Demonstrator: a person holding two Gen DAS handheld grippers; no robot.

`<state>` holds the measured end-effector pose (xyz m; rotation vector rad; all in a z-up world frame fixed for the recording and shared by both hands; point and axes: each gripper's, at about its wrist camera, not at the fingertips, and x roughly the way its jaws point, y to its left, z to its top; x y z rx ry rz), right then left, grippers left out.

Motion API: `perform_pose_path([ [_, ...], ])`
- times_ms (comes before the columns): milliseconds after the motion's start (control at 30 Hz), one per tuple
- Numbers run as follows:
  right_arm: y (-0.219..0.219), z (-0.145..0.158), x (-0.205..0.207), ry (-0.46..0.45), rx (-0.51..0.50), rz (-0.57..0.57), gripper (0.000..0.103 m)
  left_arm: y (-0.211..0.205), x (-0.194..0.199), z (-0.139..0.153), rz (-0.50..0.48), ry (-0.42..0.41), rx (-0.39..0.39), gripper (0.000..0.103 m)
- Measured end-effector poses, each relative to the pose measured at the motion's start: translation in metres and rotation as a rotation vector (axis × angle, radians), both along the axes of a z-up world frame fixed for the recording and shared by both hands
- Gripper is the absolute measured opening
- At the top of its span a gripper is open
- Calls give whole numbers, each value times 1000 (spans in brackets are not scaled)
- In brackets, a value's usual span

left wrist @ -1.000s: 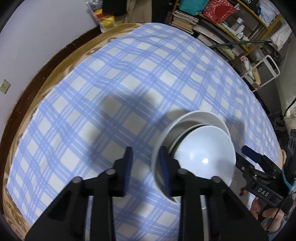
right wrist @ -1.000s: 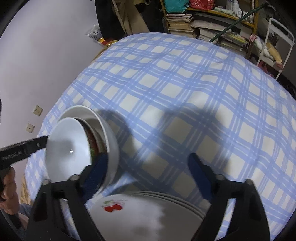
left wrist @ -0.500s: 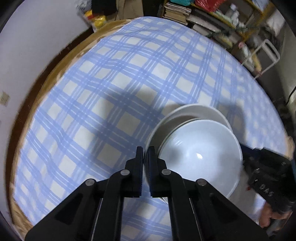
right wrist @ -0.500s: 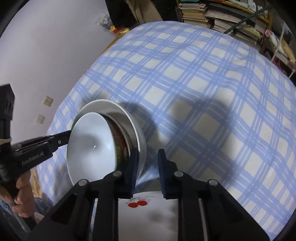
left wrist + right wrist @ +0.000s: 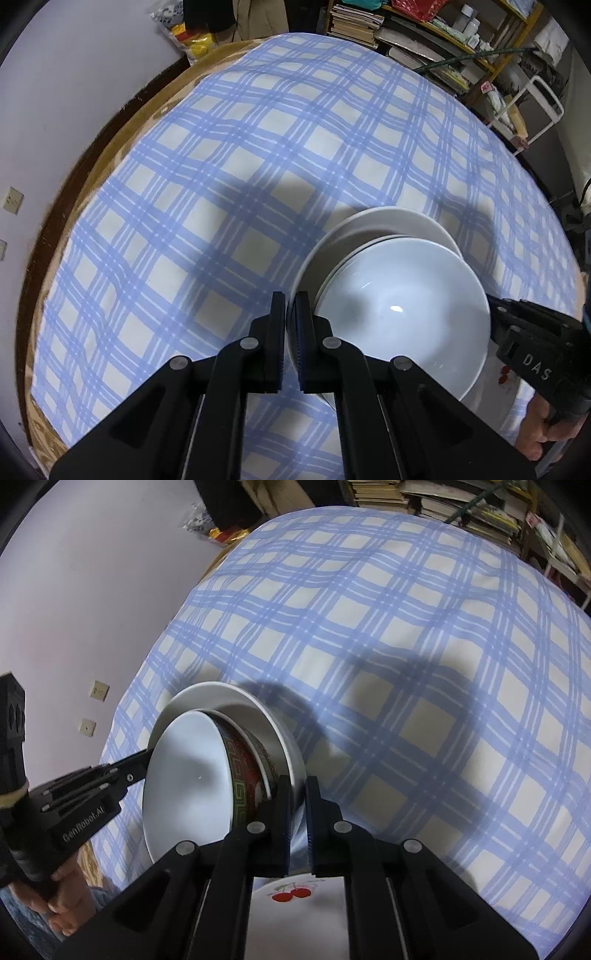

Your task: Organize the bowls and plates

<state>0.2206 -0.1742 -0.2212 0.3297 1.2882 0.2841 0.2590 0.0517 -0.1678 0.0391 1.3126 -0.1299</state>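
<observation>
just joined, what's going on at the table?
A person is tidying dishes with a hand-held gripper in each hand. Both are shut on the rim of the outer white bowl, from opposite sides: the left gripper and the right gripper. Two more bowls are nested inside, a white bowl on top of a red-patterned one. The stack sits tilted above the checked tablecloth. A cherry-print plate lies near the right gripper.

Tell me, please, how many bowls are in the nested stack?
3 can be seen: the white bowl innermost, the red-patterned bowl around it, and the large white bowl outermost. More may be hidden between them.
</observation>
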Motion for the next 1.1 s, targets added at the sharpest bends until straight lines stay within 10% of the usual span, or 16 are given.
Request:
perform_pose_path([
  [133,2,2,-4,-13,-4,-17,11,-4,-1,0,-12,-5,34,3],
  [333,-1,6,-4,9,10,-63,11,16,2,7,38,16,-124,2],
  [1100,-18,90,-58,-23,-55,-76,11,-15,-47,87,3,-42,-84,2],
])
